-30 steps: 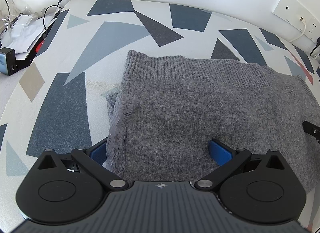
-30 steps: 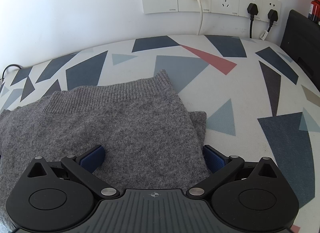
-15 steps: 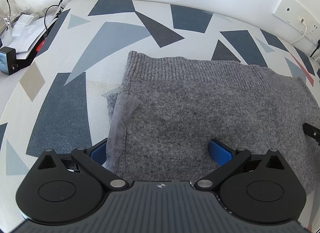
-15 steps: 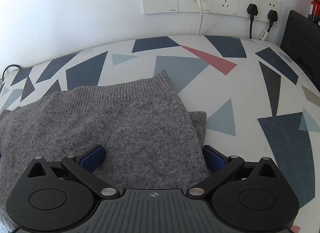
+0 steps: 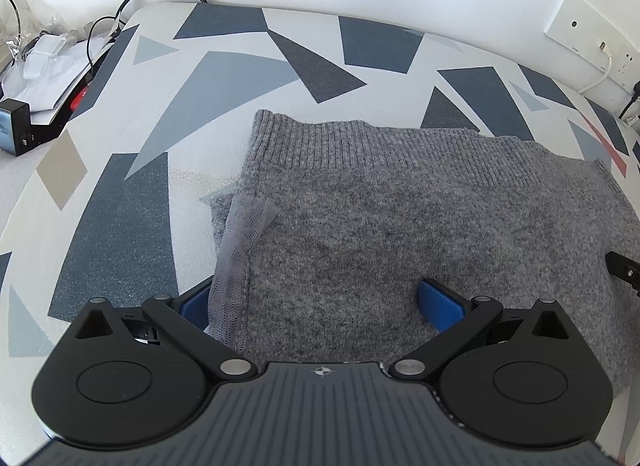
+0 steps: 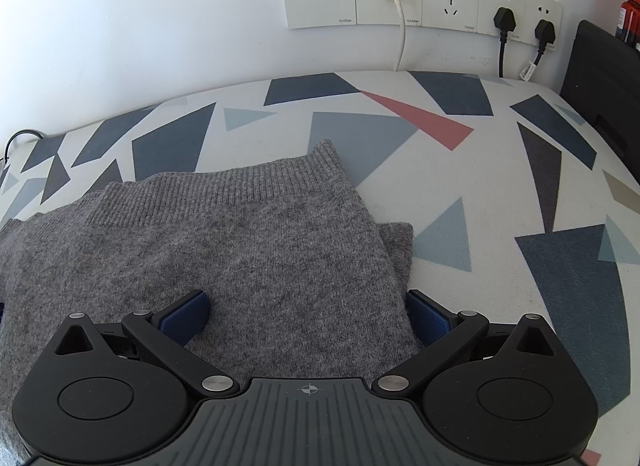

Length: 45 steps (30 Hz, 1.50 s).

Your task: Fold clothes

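The table (image 5: 224,81) wears a white covering printed with angular shapes — dark blue, slate, pale blue, beige, one red wedge (image 6: 416,117); its far edge meets the white wall; a folded grey knit garment (image 5: 400,205) lies flat on it, ribbed hem toward the wall, a lower layer jutting out at both sides; a strip of grey mesh (image 5: 240,242) shows along the garment's left edge — lying partly on the cloth.
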Available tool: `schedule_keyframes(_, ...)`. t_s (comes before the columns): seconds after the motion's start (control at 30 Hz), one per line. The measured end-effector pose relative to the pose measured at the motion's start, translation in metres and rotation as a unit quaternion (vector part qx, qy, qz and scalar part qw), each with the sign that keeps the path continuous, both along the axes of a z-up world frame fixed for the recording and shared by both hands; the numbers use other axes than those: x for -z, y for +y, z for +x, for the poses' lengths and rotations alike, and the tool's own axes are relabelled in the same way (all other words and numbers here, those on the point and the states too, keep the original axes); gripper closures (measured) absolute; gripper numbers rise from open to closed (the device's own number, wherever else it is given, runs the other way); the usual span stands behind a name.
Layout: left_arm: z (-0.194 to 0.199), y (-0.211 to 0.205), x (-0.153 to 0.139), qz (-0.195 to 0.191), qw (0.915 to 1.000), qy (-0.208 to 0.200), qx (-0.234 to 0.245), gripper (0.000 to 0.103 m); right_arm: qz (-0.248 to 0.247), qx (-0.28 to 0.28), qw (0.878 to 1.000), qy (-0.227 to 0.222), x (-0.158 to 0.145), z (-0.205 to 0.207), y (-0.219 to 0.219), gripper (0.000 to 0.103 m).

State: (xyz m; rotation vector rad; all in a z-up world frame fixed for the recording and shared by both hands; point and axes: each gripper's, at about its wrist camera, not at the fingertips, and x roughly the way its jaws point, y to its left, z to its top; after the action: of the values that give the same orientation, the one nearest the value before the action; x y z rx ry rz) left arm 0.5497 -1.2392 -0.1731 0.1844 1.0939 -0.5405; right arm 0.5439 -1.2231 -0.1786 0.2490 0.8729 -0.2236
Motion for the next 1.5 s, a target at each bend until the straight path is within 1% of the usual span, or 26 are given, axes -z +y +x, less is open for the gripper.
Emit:
schedule_keyframes(0.47, -0.003, 0.0, 0.0, -0.005, 1.0, -0.007, 0.0, 0.0, 0.005, 0.002, 1.0, 0.012, -0.001, 0.002, -0.001, 0.001)
schedule_keyframes(0.63, -0.002, 0.001, -0.001, -0.005, 1.0, -0.006, 0.002, 0.0, 0.007, -0.006, 1.0, 0.019, -0.003, 0.005, -0.003, 0.001)
schedule_keyframes(0.87, -0.004, 0.004, 0.0, -0.01, 0.9998, -0.012, 0.009, 0.0, 0.017, -0.035, 0.999, 0.018, -0.005, 0.002, -0.012, 0.001)
schedule_keyframes(1.17, -0.006, 0.006, 0.001, -0.015, 0.9996, -0.019, 0.013, 0.0, 0.021, -0.037, 0.999, 0.024, -0.005, 0.002, -0.019, 0.001)
schedule_keyframes(1.5, 0.0, 0.001, 0.0, -0.001, 0.9999, -0.003, 0.017, 0.0, 0.013, -0.058, 0.998, 0.036, -0.005, 0.009, -0.007, 0.001)
